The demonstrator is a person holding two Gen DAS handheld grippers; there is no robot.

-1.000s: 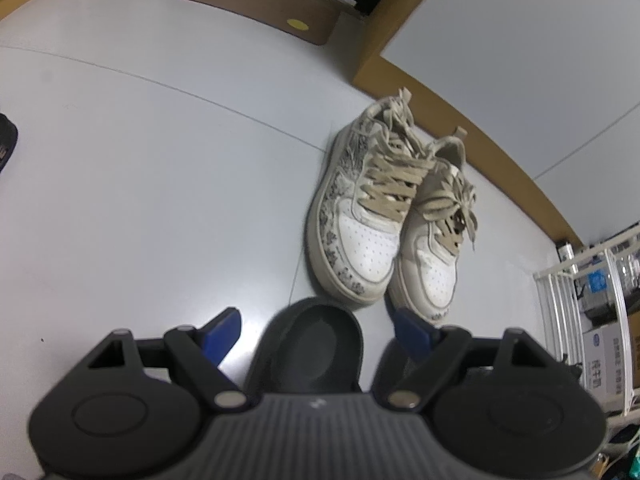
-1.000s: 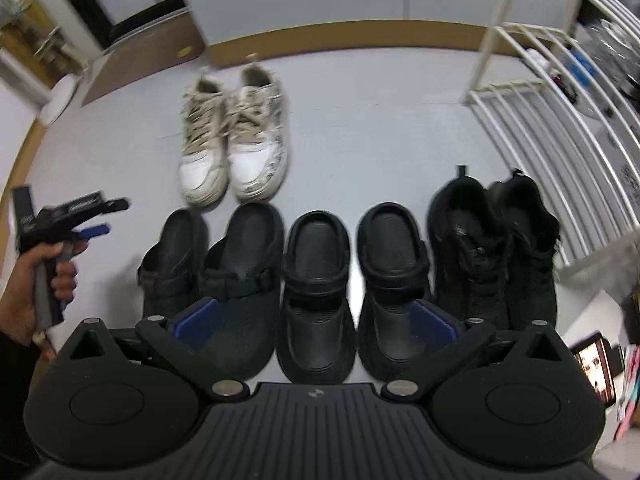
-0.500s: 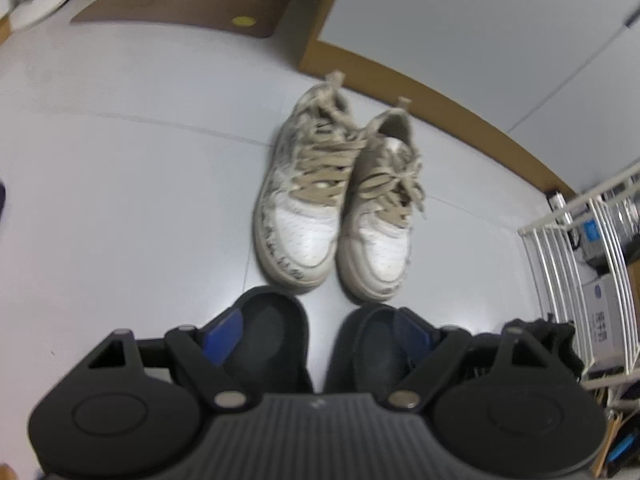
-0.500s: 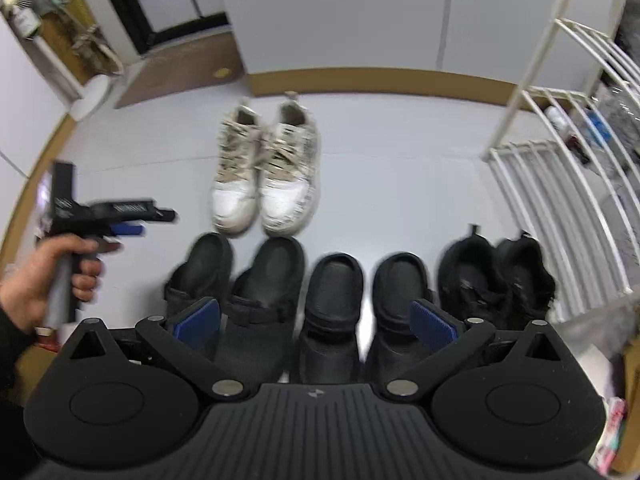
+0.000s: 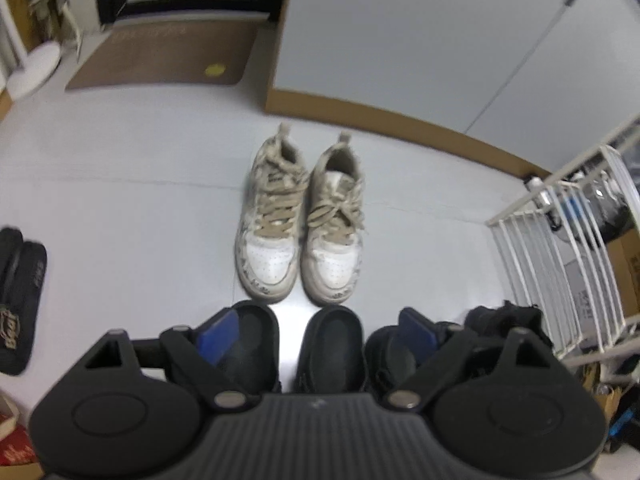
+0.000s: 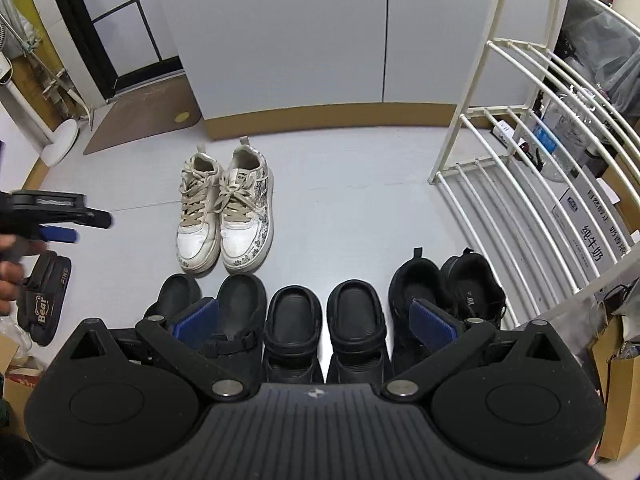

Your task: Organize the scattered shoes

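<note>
At 9 o'clock in the right wrist view, the left gripper (image 6: 70, 228) is held above the floor, its own camera showing the fingers spread with nothing between them. Black slides (image 6: 42, 300) lie below it. The white sneakers (image 6: 224, 220) stand paired at 11 o'clock. A row follows at 6 o'clock: black clogs (image 6: 224, 312), black sandals (image 6: 324, 320), black sneakers (image 6: 444, 288). The right gripper (image 6: 316, 322) is spread, empty, above this row. A white rack (image 6: 532, 184) stands at 3 o'clock.
</note>
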